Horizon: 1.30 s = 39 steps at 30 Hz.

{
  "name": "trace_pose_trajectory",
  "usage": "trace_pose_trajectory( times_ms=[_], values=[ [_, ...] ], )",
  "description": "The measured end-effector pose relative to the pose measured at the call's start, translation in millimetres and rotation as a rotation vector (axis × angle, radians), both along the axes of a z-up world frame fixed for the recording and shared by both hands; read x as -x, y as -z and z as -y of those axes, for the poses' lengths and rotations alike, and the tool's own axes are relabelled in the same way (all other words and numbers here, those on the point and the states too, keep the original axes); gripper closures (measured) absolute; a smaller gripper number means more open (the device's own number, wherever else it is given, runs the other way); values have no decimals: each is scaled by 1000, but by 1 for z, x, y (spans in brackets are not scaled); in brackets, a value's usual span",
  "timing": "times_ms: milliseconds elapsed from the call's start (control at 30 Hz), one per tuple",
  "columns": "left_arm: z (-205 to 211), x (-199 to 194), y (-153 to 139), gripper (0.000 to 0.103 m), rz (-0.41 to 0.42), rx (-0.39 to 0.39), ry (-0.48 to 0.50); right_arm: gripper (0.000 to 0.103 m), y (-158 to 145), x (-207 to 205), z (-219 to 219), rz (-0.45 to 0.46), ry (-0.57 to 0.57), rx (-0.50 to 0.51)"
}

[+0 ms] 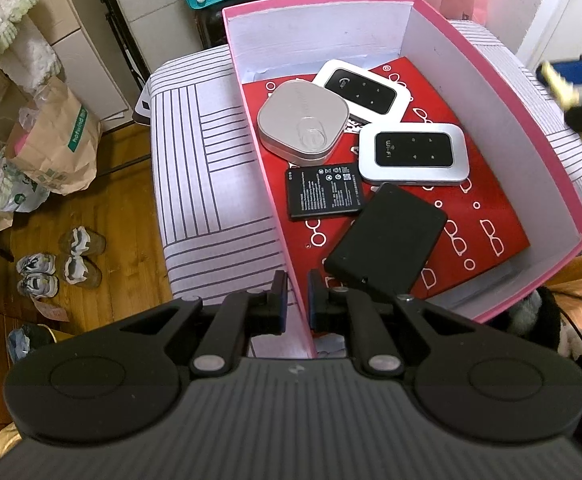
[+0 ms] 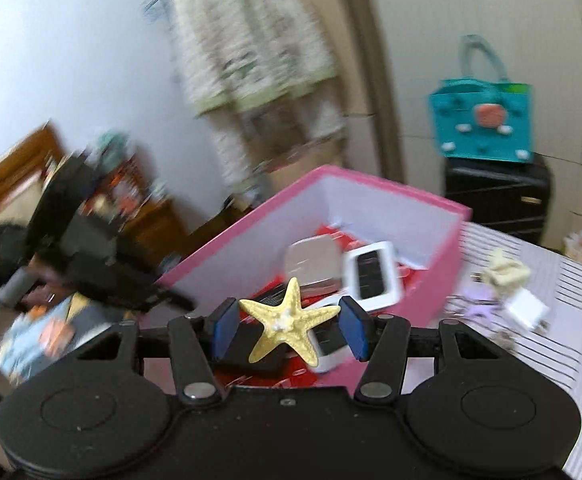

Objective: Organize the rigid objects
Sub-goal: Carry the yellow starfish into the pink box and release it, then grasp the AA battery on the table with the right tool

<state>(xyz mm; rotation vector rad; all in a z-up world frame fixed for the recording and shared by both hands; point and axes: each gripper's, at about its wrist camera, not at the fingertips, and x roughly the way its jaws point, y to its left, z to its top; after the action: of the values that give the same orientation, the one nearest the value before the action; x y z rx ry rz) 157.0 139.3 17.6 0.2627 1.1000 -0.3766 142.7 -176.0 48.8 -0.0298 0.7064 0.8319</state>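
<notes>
pink box steadied, starfish carried in

yellow starfish is pinched between the right gripper pads, above the pink box. box wall is clamped by the left gripper. release should be made low, over bare red lining, clear of the wifi routers.

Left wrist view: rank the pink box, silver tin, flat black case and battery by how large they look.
1. pink box
2. flat black case, though it lies nearest the camera
3. silver tin, close to the case, so that order is unsure
4. battery
</notes>
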Motion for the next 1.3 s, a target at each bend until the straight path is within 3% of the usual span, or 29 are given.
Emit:
trace_pose_trajectory(
  times_ms=[233,533,733,967,1300],
  values=[
    [-1,1,0,94,2,5,3,43,17,3,-51,-14,-161,212],
    [-2,1,-1,94,2,12,7,50,34,-13,-72,-91,-198,374],
    [-2,1,-1,94,0,16,3,50,22,-13,-59,-72,-138,313],
    [-3,2,-1,94,2,19,-6,49,8,-1,-1,-21,32,192],
    [-2,0,-1,94,-8,20,-30,49,43,8,46,-16,138,214]
  ],
)
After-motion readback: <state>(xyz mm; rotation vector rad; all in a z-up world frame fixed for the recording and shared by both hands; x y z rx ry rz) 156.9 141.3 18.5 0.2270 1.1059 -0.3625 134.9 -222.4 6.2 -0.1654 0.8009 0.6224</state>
